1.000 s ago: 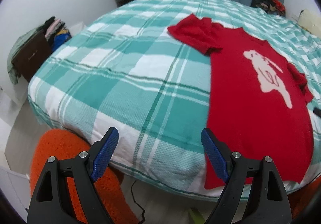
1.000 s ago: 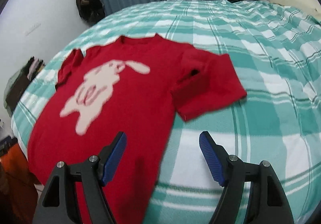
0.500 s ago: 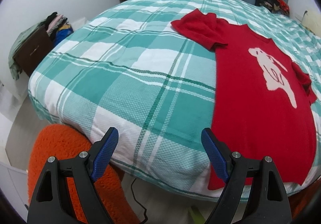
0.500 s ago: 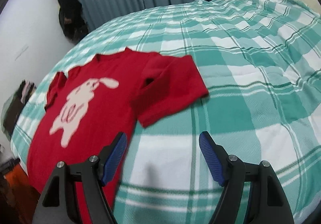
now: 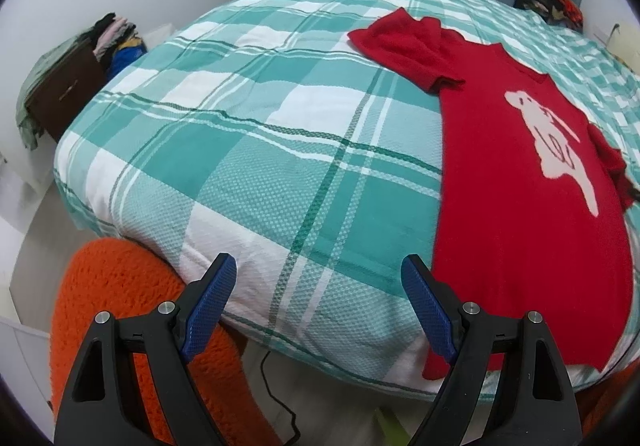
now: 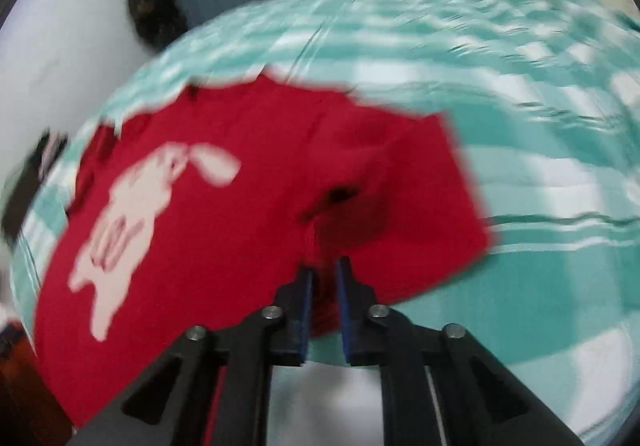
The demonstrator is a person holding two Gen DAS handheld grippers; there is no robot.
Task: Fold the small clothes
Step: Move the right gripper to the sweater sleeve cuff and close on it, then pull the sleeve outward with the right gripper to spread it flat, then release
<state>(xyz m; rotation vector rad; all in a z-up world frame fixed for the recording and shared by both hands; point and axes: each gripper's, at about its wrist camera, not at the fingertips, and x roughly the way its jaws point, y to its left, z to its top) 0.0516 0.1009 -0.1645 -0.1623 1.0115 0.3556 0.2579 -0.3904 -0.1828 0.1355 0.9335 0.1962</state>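
The right gripper [image 6: 323,270] had just pinched its jaws onto the sweater [image 6: 224,206] near the 3 o'clock sleeve, a shallow bite that might slip, while the left gripper [image 5: 318,278] hung with jaws apart.

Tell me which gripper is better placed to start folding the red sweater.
Right. The right gripper has just closed its jaws on red fabric where the sweater meets its sleeve, though the view is blurred. The left gripper hangs open over the bed's edge, beside the sweater's hem and holding nothing.
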